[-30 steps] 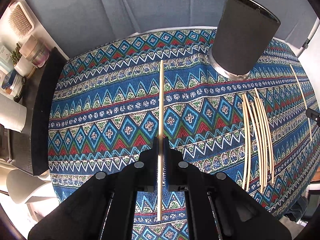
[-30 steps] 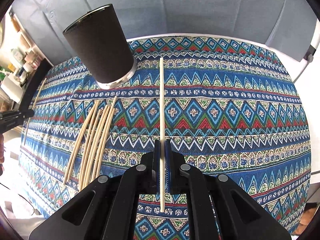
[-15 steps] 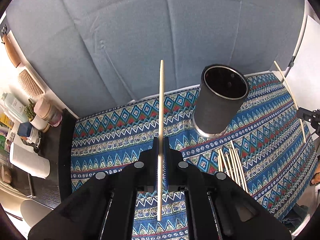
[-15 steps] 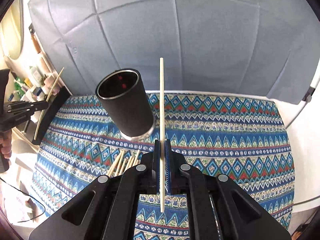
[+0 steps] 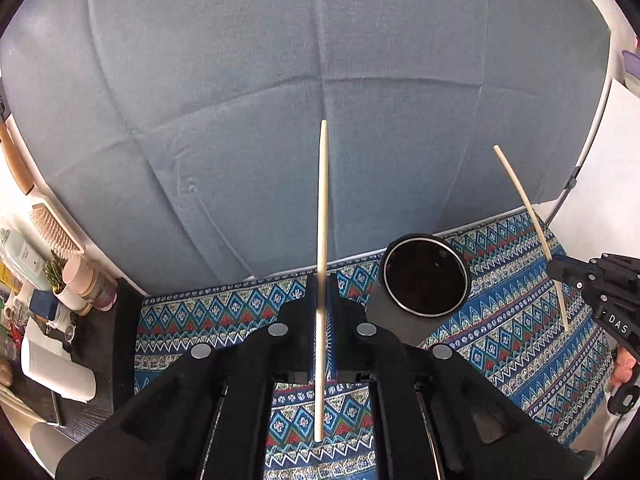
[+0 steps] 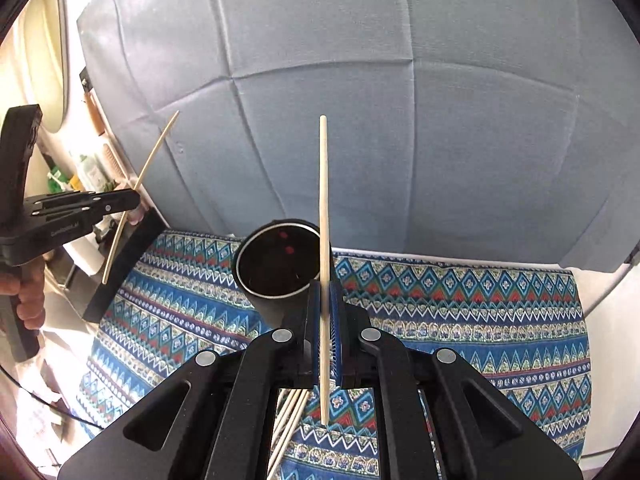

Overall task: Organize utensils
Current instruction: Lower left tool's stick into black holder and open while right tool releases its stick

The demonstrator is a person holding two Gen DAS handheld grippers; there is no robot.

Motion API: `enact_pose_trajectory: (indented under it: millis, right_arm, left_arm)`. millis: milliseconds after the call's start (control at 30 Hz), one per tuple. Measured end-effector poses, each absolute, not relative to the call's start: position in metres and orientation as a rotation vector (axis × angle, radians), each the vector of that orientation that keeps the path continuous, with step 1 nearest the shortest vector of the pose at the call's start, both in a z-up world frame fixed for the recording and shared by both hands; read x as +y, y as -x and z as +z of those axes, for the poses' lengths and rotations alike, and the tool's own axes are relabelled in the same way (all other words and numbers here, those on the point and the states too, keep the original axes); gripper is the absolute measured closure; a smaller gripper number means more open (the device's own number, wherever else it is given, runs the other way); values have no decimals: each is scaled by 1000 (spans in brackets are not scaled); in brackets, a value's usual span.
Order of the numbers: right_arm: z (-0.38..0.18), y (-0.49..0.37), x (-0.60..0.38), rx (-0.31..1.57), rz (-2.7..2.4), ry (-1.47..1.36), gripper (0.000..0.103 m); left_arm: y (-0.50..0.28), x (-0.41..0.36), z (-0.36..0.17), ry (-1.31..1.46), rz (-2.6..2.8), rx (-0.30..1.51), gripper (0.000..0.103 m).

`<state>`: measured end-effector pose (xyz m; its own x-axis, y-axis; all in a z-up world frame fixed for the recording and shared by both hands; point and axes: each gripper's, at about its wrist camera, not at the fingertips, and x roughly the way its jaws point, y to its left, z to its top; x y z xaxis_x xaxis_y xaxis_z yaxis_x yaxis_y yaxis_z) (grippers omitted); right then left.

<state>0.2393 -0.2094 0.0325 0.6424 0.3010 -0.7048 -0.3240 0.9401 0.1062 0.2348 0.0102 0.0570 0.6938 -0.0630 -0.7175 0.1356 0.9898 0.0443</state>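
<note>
Two chopsticks in hand, one per gripper. Your left gripper point(image 5: 320, 320) is clenched on a pale wooden chopstick point(image 5: 322, 216), which runs straight up the middle of the left wrist view, its upper end against the grey backdrop point(image 5: 240, 100) and its lower end hanging below the jaws over the patterned cloth point(image 5: 520, 320). Your right gripper point(image 6: 329, 320) is likewise clenched on a second chopstick point(image 6: 323, 208), held the same way, its shaft crossing the right edge of the cup's rim in the right wrist view. The dark round cup point(image 6: 276, 258) stands upright on the cloth with its mouth open toward you; it lies just left of the right gripper's jaws and just right of the left gripper's jaws point(image 5: 426, 276). Loose chopsticks point(image 6: 290, 420) lie bundled on the cloth beneath the right gripper, partly hidden by its body. Each gripper also shows at the edge of the other's view, its chopstick tilted and raised above the table. A hand point(image 6: 30, 296) grips the left handle. Beside the table, at the left: a black board point(image 5: 124, 344), bottles and jars point(image 5: 80, 280), a hairbrush point(image 5: 54, 228) and a paper roll point(image 5: 56, 368).
</note>
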Motion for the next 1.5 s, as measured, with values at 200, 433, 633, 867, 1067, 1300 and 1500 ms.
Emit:
enact_pose_trajectory:
  millis: [200,433,633,867,1067,1300,1500]
  right_arm:
    - [37,-261,-197,763,406,10,98]
    - [30,-283,-194,661,483,-83,98]
    - [8,-300,-195,543,569,-215,98]
    - [-14,-302,-183,403,621,-219,98]
    - [-40,-300,-174,362,628,-213,98]
    - [-66,-303,-179,387,591,-249,98]
    - [-72,-297,-182,404,555,-201,95]
  left_arm:
    - [-258,5,61,-32,-155,751,98]
    - [-287,-1,57,69,-206,702,98]
    - [-293,-7,45,145,-253,609,98]
    - [-291,-13,20,184,-286,505,98]
    - [-283,-16,1,214,-339,392,98]
    - [-283,-14,-24,255,-350,398,98]
    - [-282,-21,-34,247,-352,407,98]
